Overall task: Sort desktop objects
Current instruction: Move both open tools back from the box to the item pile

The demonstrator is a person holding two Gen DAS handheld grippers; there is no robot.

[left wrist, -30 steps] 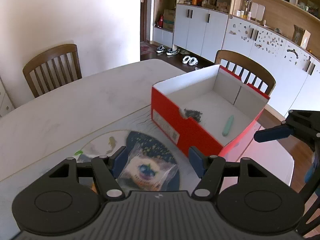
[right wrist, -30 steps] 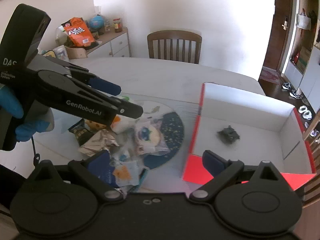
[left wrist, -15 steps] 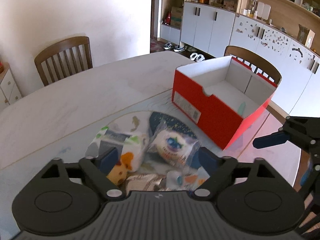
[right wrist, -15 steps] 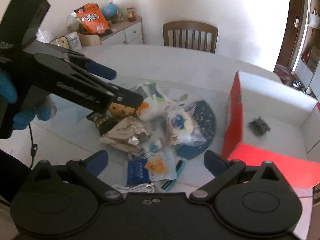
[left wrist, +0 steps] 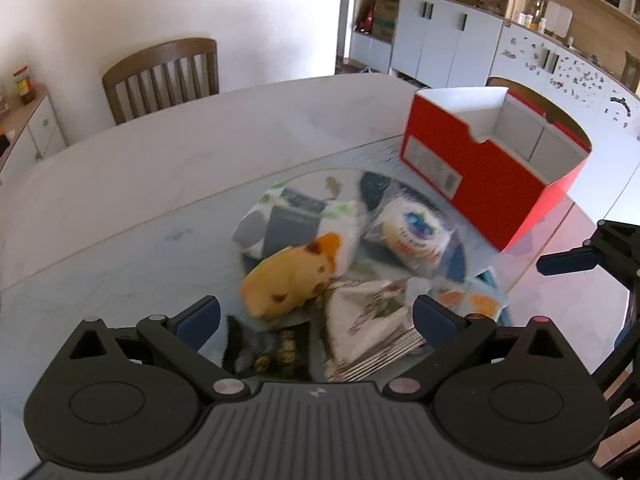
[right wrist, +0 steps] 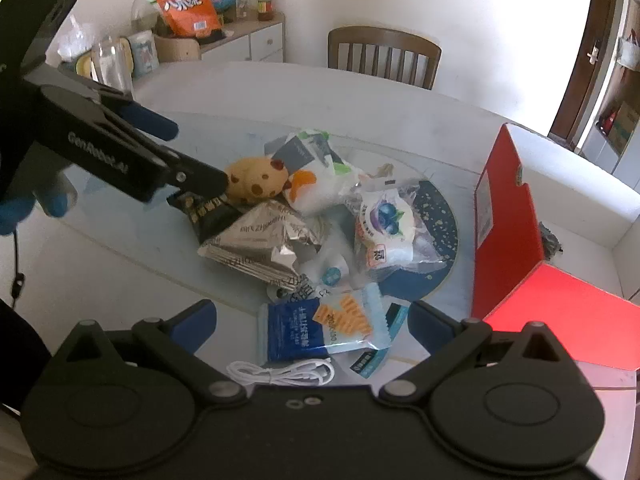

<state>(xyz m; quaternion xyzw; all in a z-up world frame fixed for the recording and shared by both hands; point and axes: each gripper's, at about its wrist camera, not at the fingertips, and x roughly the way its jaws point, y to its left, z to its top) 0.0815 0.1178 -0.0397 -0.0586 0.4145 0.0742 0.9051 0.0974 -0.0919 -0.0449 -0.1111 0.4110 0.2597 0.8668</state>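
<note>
While the red box (right wrist: 505,216) stands open on the table (left wrist: 160,168), only a small dark object (right wrist: 550,240) shows inside it; the snack pile (right wrist: 296,220) lies just left of the box; the left tool (left wrist: 316,314), jaws just widened, and the right tool (right wrist: 312,318) are both released, empty.

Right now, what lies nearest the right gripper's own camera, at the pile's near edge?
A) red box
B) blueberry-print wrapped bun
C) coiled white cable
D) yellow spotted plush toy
C: in the right wrist view the coiled white cable lies at the near edge of the pile, just ahead of the right gripper, closer than the blue snack packet; the plush toy sits far back.
</note>
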